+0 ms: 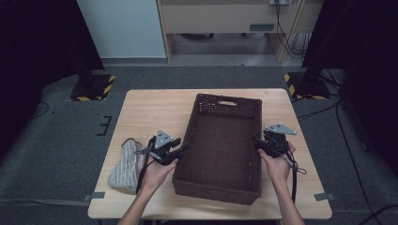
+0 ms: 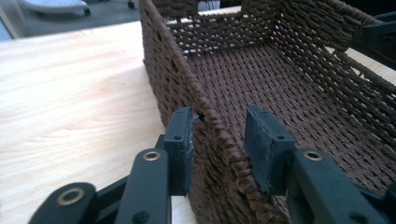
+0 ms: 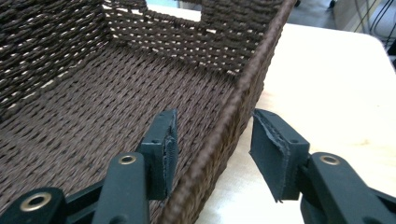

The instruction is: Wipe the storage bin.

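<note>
On the table (image 1: 141, 112), a brown woven basket (image 1: 220, 145) sits between two grippers; left gripper (image 2: 219, 140) and right gripper (image 3: 212, 149) fingers straddle opposite rims, parted, not clamped.

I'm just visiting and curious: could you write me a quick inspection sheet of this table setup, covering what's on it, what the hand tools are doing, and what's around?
Surface: light wooden table, taped at its near corners.
Job's things: brown woven basket, empty, cut-out handle in its far wall.
Clutter: striped grey cloth lying at the table's left edge.
Grippers: left gripper straddles the basket's left wall, its outer pad touching and its inner pad apart; right gripper straddles the right wall, pads apart from it.
Cables: one trails from each gripper along the forearm; more hang at the back right.
Surroundings: grey carpet, two stands with striped bases, wooden furniture behind.
</note>
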Demonstrator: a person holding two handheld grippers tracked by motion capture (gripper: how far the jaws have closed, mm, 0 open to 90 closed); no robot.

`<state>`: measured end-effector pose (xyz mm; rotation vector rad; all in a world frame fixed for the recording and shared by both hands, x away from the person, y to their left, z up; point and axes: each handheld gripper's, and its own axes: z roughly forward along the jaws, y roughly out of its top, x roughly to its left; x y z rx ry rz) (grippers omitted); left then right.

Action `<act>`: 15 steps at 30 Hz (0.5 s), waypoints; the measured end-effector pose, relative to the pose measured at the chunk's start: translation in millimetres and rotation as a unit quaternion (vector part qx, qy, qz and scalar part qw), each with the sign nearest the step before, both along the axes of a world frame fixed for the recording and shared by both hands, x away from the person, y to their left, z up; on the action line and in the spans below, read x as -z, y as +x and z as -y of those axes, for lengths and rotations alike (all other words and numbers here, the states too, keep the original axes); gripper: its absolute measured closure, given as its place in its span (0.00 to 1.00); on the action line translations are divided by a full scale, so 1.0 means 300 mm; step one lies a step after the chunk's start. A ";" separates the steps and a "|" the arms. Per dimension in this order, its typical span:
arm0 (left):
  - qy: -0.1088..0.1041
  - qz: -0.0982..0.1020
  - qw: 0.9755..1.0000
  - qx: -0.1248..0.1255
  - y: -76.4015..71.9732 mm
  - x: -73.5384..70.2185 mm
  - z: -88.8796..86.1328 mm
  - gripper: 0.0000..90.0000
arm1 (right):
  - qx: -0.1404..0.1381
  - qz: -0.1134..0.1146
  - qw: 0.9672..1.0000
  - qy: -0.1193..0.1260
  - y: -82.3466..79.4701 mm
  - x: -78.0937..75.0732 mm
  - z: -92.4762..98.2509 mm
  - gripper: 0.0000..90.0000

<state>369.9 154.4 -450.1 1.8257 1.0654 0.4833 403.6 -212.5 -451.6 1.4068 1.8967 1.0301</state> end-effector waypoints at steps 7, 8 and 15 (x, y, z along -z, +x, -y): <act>0.004 -0.001 1.000 0.008 -0.019 0.011 0.004 0.72 | -0.019 -0.010 1.000 -0.009 0.002 0.008 -0.007 0.69; 0.007 -0.002 1.000 0.008 -0.024 0.014 0.004 0.71 | -0.021 -0.009 1.000 -0.012 0.004 0.009 -0.009 0.70; 0.000 -0.009 1.000 0.003 -0.068 0.028 -0.004 0.69 | -0.052 -0.002 0.999 0.007 0.047 0.017 -0.014 0.72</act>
